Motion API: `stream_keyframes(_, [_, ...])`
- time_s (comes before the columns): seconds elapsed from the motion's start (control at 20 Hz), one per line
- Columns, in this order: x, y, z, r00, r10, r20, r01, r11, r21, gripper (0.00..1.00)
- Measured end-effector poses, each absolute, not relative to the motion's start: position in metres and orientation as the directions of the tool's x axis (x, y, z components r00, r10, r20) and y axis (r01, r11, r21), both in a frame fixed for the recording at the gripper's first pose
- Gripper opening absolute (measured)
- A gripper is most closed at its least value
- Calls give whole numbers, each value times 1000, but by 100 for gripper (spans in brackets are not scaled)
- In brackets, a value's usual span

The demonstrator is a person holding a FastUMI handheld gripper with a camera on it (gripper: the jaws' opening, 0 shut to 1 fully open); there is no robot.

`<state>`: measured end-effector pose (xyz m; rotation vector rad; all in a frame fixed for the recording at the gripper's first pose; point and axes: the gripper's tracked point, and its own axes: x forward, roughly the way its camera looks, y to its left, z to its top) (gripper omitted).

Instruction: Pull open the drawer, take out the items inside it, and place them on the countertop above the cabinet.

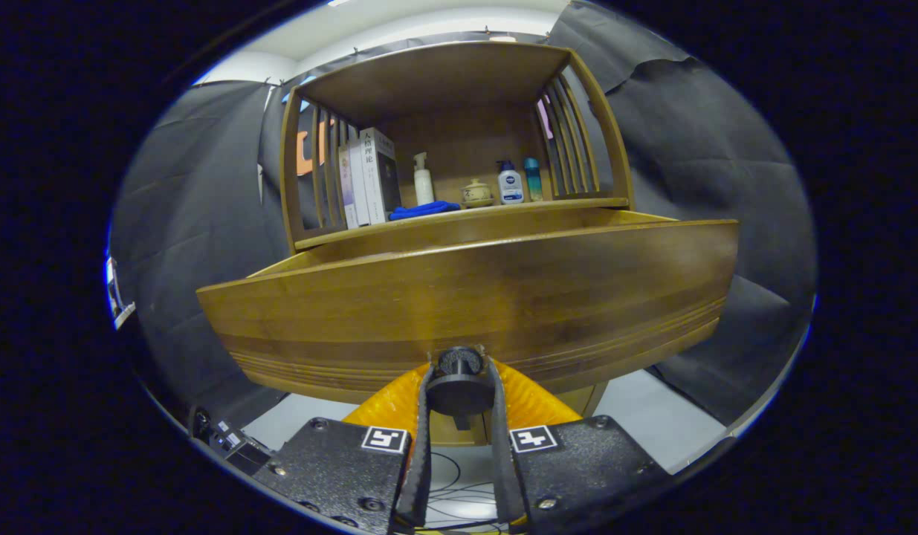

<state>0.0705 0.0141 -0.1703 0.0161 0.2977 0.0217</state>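
Note:
The wooden drawer front [473, 297] stands pulled out from the cabinet, close before me, and its inside is hidden behind the front panel. A round dark knob [459, 379] sits low on the drawer front. My gripper [459, 386] is shut on this knob, one finger pressing each side. The countertop [466, 215] lies just above and behind the drawer. On it are several books [369, 177], a blue cloth [424, 210], a white pump bottle [424, 178], a small lidded pot [476, 192], a white and blue bottle [510, 183] and a teal bottle [533, 178].
Slatted wooden side rails [570, 141] and a top board [436, 74] enclose the shelf space over the countertop. Black cloth walls [198, 193] hang on both sides. A pale floor [652, 423] with thin cables lies below the drawer.

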Motion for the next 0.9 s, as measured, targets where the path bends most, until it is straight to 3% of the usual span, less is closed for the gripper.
stream_keyframes(0.75, [56, 13, -176, 947, 29, -318, -23, 999, 21, 38])
stream_keyframes(0.9, [46, -3, -165, 955, 10, -296, 7, 998, 55, 64])
